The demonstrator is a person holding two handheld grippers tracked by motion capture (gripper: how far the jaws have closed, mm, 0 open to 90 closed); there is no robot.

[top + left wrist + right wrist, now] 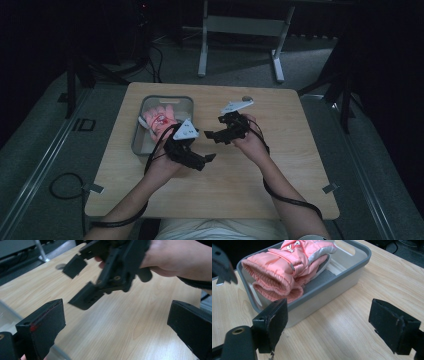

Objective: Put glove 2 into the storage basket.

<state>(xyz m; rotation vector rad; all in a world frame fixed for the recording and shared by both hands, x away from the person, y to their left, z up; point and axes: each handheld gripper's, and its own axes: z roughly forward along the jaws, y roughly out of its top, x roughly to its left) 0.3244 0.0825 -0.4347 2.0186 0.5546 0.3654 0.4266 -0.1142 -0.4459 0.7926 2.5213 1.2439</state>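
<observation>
The pink padded jacket (pixel 287 267) lay folded inside the grey plastic bin (pixel 352 270), its ribbed cuffs turned toward the near short wall of the bin. In the high view the bin (pixel 140 131) stood on the left half of the wooden table (pixel 280 185), and the jacket (pixel 161 119) occupied most of its interior.

The left gripper (pixel 210 157) was held above the table just beside the bin's right wall, jaws pointing right toward the table's middle. In the left gripper view its two black jaws stood wide apart, with bare tabletop between them and nothing in the gap. A strip of red showed along the edge of the left-hand jaw pad (pixel 42 327).

The right gripper (pixel 210 135) was held just to the right of the left one, near the table's centre, jaws pointing left toward the bin. In the right gripper view its jaws were likewise spread wide and held nothing; the bin and jacket lay beyond them, apart from both pads. The left gripper view showed the right gripper (pixel 77 282) close ahead, jaws parted, gripped by the person's right hand (pixel 175 257).

Neither gripper touched the jacket or the bin. The two grippers were near each other without contact.
</observation>
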